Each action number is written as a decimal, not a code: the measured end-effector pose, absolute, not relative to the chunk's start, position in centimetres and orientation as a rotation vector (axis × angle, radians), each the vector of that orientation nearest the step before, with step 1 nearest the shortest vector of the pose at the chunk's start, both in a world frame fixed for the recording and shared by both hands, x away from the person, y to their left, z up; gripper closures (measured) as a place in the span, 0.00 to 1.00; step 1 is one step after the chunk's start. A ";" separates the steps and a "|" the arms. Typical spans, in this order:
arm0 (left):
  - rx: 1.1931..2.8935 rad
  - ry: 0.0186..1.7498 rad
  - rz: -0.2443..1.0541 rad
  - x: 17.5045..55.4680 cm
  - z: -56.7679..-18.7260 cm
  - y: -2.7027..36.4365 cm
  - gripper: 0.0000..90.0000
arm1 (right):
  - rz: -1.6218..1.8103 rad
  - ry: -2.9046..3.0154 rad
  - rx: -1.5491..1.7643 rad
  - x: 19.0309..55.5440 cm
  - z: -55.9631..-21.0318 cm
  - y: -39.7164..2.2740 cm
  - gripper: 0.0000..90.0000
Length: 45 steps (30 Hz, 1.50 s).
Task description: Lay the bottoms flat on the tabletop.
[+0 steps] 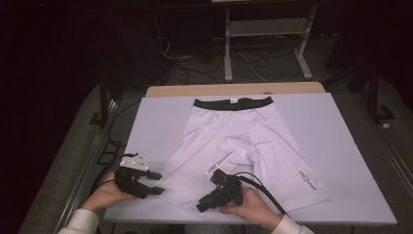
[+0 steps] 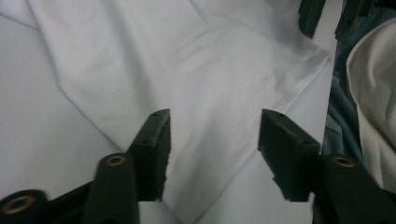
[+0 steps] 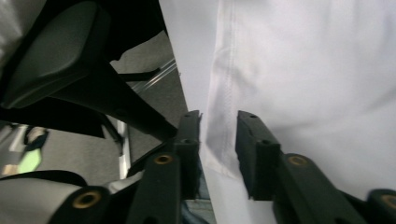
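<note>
White shorts (image 1: 243, 141) flat mid-counter (image 1: 350, 146). Left gripper (image 1: 155, 183) jaws wide, gripping nothing; right gripper (image 1: 200, 207) jaws slightly apart astride the near-edge hem, unclamped.

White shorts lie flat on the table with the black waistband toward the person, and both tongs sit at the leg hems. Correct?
Not quite. In the high view the shorts lie flat on the table, but the black waistband is at the far side, away from the person. The left tongs and right tongs are at the near leg hems.
</note>
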<state>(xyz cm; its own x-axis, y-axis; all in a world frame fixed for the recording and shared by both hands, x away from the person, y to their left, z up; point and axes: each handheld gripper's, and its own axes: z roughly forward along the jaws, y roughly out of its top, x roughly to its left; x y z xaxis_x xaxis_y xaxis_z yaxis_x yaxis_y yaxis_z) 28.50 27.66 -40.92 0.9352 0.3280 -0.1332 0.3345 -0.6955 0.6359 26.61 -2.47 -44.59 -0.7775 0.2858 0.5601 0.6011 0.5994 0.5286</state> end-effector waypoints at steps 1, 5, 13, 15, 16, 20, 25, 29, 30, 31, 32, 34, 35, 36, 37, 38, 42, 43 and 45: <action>2.376 0.476 -0.011 28.6 -40.8 27.5 0.43 | -1.034 -2.426 -0.707 26.6 -44.4 -2.7 0.69; 2.325 0.486 -0.016 29.1 -40.7 27.0 0.31 | -1.106 -2.493 -0.713 26.9 -43.4 -3.9 0.56; 2.239 0.540 -0.005 30.3 -40.3 25.9 0.12 | -1.223 -2.552 -0.853 28.6 -41.8 -7.0 0.28; 2.231 0.562 0.006 30.5 -40.2 25.7 0.06 | -1.243 -2.552 -0.887 29.1 -41.4 -8.0 0.23; 2.227 0.568 0.012 30.6 -40.2 25.6 0.03 | -1.250 -2.556 -0.903 29.4 -41.2 -8.4 0.21; 2.207 0.581 0.032 31.0 -40.1 25.5 0.00 | -1.268 -2.583 -0.963 30.2 -40.6 -10.1 0.15; 2.178 0.595 0.059 31.3 -39.8 25.2 0.00 | -1.298 -2.595 -1.022 30.8 -39.9 -12.2 0.02; 2.151 0.602 0.077 31.7 -39.5 24.7 0.00 | -1.324 -2.591 -1.057 31.2 -39.3 -13.8 0.00; 2.148 0.602 0.085 31.8 -39.5 24.6 0.00 | -1.328 -2.591 -1.065 31.3 -39.2 -14.1 0.00; 2.142 0.602 0.091 31.8 -39.5 24.4 0.00 | -1.332 -2.592 -1.074 31.4 -39.1 -14.5 0.00; 2.141 0.601 0.094 31.9 -39.4 24.2 0.00 | -1.333 -2.589 -1.087 31.5 -39.0 -14.9 0.00; 2.141 0.595 0.101 32.0 -39.2 23.9 0.00 | -1.342 -2.584 -1.110 31.7 -38.9 -15.7 0.00; 2.137 0.594 0.103 32.1 -39.1 23.7 0.00 | -1.344 -2.582 -1.123 31.8 -38.8 -16.2 0.00; 2.133 0.592 0.103 32.1 -39.0 23.5 0.00 | -1.344 -2.580 -1.140 31.9 -38.8 -16.5 0.00; 2.132 0.589 0.106 32.1 -38.9 23.3 0.00 | -1.346 -2.578 -1.153 31.9 -38.7 -16.9 0.00; 2.131 0.587 0.106 32.2 -38.8 23.1 0.00 | -1.349 -2.577 -1.160 32.0 -38.7 -17.3 0.00; 2.130 0.575 0.101 32.4 -38.7 22.1 0.00 | -1.371 -2.567 -1.195 32.0 -38.5 -18.7 0.00; 2.130 0.571 0.102 32.5 -38.7 21.9 0.00 | -1.376 -2.567 -1.204 32.0 -38.4 -19.0 0.00; 2.121 0.572 0.100 32.6 -38.6 21.4 0.00 | -1.381 -2.565 -1.217 31.9 -38.3 -19.7 0.00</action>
<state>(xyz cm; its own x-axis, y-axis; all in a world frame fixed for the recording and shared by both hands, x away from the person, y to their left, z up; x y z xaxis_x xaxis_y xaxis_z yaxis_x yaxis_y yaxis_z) 32.61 21.40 -38.64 0.8894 0.4351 -0.1405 0.3612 -0.4803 0.7993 31.91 -19.67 -38.32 -0.7025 0.6333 0.3247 0.6197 0.3200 0.7166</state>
